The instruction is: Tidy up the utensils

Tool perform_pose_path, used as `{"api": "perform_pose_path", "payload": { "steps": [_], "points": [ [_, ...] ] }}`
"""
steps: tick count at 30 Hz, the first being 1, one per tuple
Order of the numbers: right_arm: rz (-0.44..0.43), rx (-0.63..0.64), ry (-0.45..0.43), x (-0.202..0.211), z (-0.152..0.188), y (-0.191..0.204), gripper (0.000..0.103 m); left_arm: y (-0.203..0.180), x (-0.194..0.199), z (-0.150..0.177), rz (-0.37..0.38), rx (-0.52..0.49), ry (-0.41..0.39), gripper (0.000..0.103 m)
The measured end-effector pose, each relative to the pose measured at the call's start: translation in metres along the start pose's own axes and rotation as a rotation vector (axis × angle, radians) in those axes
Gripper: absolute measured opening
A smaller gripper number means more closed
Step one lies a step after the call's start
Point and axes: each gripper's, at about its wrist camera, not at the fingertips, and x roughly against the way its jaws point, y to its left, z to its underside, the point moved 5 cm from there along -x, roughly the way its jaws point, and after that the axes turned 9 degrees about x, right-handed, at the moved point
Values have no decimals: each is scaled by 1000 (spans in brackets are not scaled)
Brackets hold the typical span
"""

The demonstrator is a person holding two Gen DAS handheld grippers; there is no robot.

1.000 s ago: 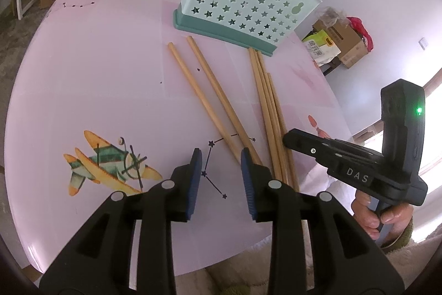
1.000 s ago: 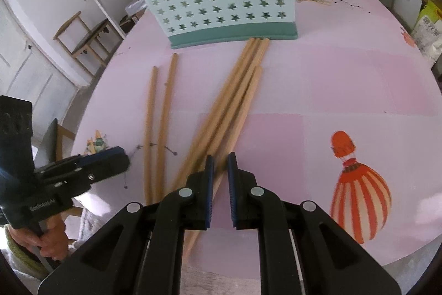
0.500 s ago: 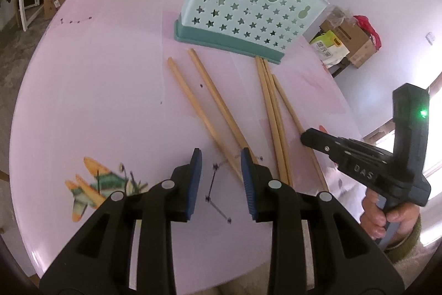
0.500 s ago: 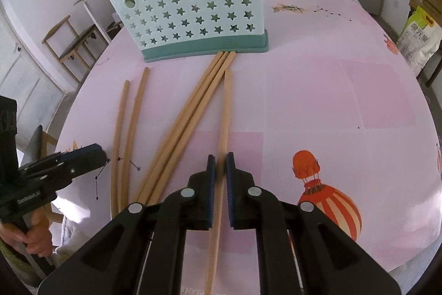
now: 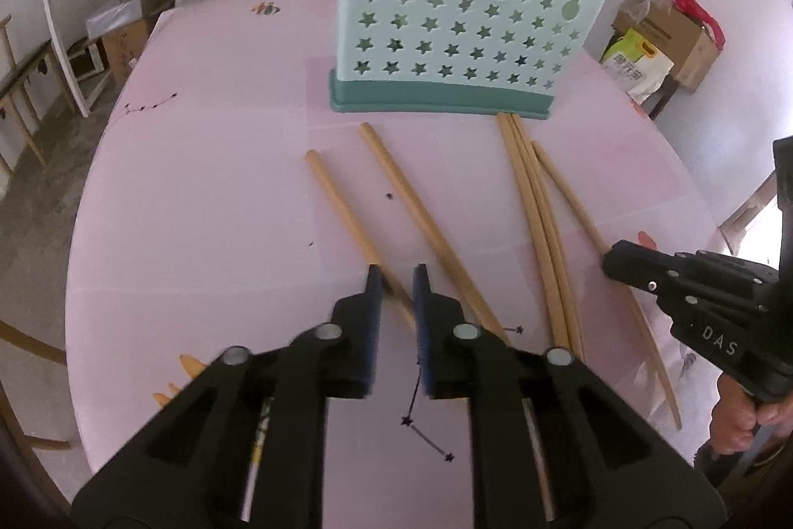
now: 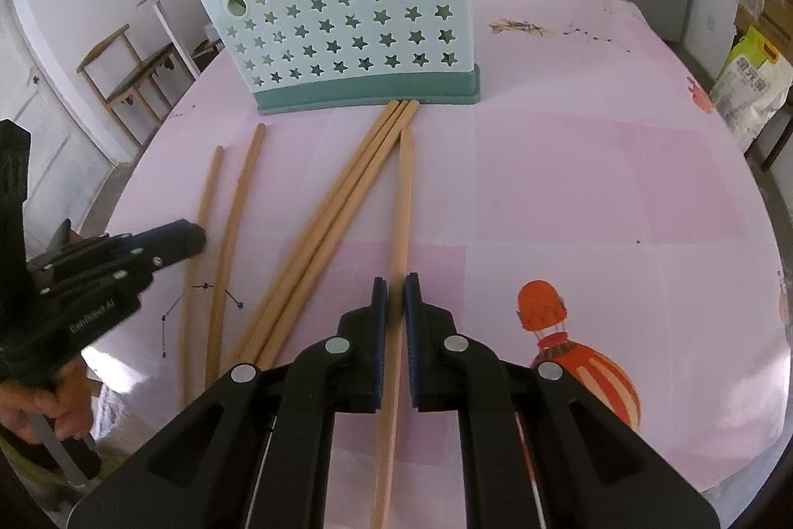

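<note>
On the pink desk [image 6: 570, 182], six wooden chopsticks lie loose in front of the star-pierced holder [image 6: 347, 23], none yet inside it.

The right gripper [image 6: 391, 311] has its fingers clenched on the single chopstick [image 6: 402, 202], which runs between the pads toward the holder's base; it is taken well back from its far tip. The left gripper [image 5: 396, 286] stands released, its fingers straddling the near end of the leftmost chopstick [image 5: 342, 206], with its partner [image 5: 411, 202] just beside it. Three more chopsticks [image 6: 342, 206] lie bunched, tips touching the holder's base. These sticks look light, stiff and smooth, so they should roll or pivot easily; a hold nearer the middle would probably keep one from swinging when lifted upright into the holder.
</note>
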Motion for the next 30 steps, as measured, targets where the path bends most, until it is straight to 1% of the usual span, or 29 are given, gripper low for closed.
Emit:
{"api": "perform_pose_path", "payload": {
  "steps": [5,10,13,15,22,25,30],
  "points": [
    [-5,18,24,7,7,-7,7,19,14,9,8,32,31,7],
    [-20,51,63,11,11,-11,7,34,24,20,19,54,59,8],
    [-9,66,70,8,7,-11,8,38,23,15,18,60,63,17],
    [-6,73,70,6,3,-11,10,38,20,10,18,63,66,17],
    [6,102,64,-7,-17,-9,10,30,2,-13,-22,10,51,17],
    [11,123,60,-11,-24,-6,10,29,-4,-21,-30,3,42,15],
    [4,127,50,-16,-33,-4,10,31,-9,-28,-39,13,36,6]
  ]
}}
